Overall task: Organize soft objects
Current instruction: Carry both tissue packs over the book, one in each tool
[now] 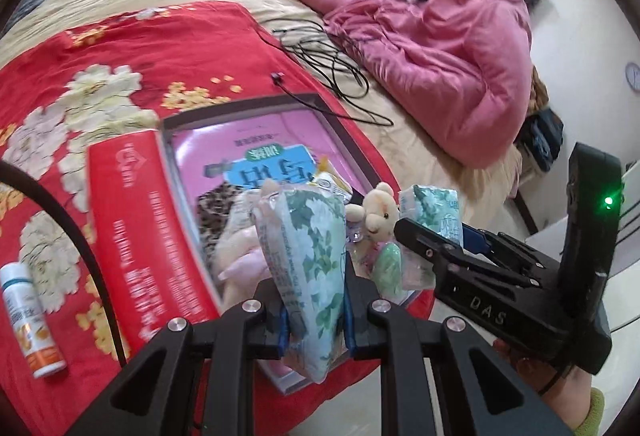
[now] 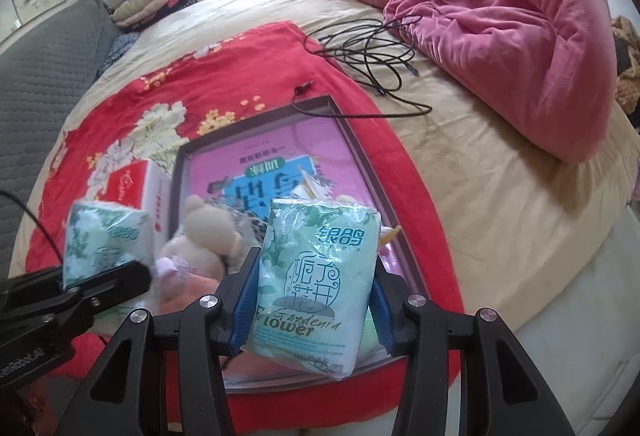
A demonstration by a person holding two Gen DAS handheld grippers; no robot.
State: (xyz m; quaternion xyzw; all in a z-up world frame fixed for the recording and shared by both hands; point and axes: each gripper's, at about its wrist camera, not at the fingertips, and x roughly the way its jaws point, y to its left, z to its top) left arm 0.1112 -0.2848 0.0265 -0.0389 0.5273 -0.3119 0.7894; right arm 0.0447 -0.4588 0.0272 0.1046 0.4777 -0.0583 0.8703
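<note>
Mint-green plastic printed with leaves wraps the left tissue pack (image 1: pixel 308 276), which stands edge-on between the left gripper (image 1: pixel 314 320) and its blue pads, low and centre in the left wrist view. Those fingers (image 1: pixel 276 316) sit narrow and press the pack's thin sides; its lower end hangs below them, over the near rim of the open box (image 1: pixel 348 139). In the right wrist view the same gripper enters from the lower left, blurred, with its pack smeared. Right of it a cream teddy bear (image 2: pixel 208 232) lies in the box, soft-edged and partly hidden behind the fingers; other small items around it are too blurred to name. At lower centre of that view the right gripper (image 2: pixel 312 304) holds the right tissue pack (image 2: pixel 316 276) face-on, fingers (image 2: pixel 244 300) set moderately apart and clamped on its two side edges, the printed front legible. That pack covers the box's near end. Red floral blanket (image 2: pixel 160 83) lies under the box on the bed (image 2: pixel 480 175); black cables (image 2: pixel 368 47) and a pink quilt (image 2: pixel 520 27) occupy the upper right.
</note>
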